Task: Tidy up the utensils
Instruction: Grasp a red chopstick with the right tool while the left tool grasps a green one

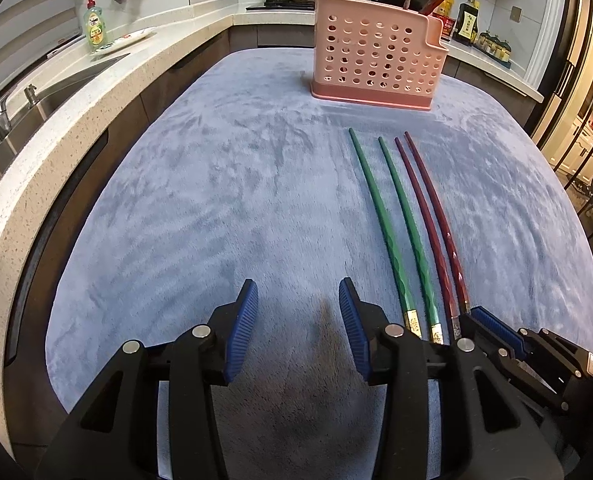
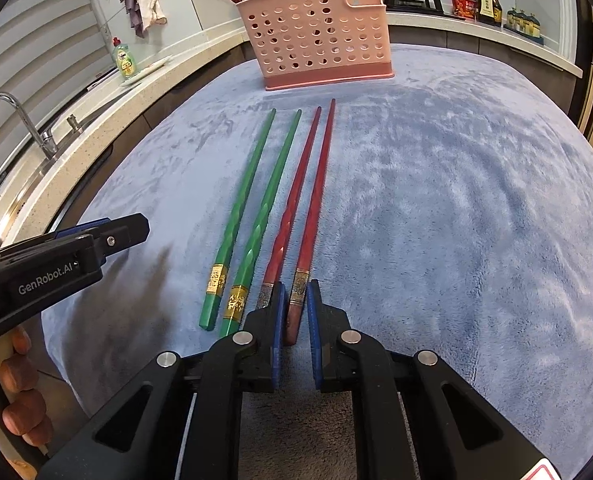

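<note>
Four slim stiff chopsticks, green pair (image 2: 252, 208) and red pair (image 2: 308, 200), before pink perforated plastic holder (image 2: 316, 36); slippery, grip thick banded ends. Right gripper (image 2: 294, 312) clamped on rightmost red chopstick (image 2: 316, 208); left gripper (image 1: 298, 320) apart, empty.

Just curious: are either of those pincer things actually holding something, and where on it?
The right gripper grips the outer red chopstick at its thick banded end. The left gripper is open, holding nothing.

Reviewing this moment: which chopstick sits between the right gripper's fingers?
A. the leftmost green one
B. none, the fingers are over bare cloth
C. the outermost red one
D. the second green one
C: in the right wrist view the right gripper has its blue pads closed around the handle end of the outermost red chopstick; the green chopsticks lie free.
</note>
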`<state>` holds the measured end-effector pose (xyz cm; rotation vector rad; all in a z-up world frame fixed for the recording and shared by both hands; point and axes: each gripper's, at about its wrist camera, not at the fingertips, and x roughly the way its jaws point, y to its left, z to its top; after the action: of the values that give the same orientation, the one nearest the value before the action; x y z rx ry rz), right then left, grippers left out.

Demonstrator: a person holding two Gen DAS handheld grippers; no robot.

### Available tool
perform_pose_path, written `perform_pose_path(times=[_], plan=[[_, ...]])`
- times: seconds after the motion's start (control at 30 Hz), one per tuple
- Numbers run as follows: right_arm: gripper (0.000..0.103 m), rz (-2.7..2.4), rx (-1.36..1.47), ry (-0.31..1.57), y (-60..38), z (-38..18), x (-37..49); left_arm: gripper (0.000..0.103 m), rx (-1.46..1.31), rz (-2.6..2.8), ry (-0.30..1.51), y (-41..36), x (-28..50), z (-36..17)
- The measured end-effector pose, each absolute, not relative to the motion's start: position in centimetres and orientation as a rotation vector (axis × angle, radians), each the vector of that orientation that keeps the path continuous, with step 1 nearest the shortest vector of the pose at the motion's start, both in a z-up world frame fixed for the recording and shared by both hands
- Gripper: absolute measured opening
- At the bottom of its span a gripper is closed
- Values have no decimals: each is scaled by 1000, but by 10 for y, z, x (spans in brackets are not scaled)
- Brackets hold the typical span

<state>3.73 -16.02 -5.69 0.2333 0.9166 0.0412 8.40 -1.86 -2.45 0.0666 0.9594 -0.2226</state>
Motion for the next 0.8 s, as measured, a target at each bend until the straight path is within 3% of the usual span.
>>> perform_pose_path(times=[0.5, 0.63, 0.8], plan=[[6, 10, 232, 907, -172, -55, 30, 41, 73, -249, 976, -26, 79, -29], [6, -32, 250, 901, -187, -54, 23, 53, 52, -276, 990, -31, 77, -32], [7, -70, 282, 898, -206, -53, 16, 55, 43, -313, 1009, -41, 73, -36]])
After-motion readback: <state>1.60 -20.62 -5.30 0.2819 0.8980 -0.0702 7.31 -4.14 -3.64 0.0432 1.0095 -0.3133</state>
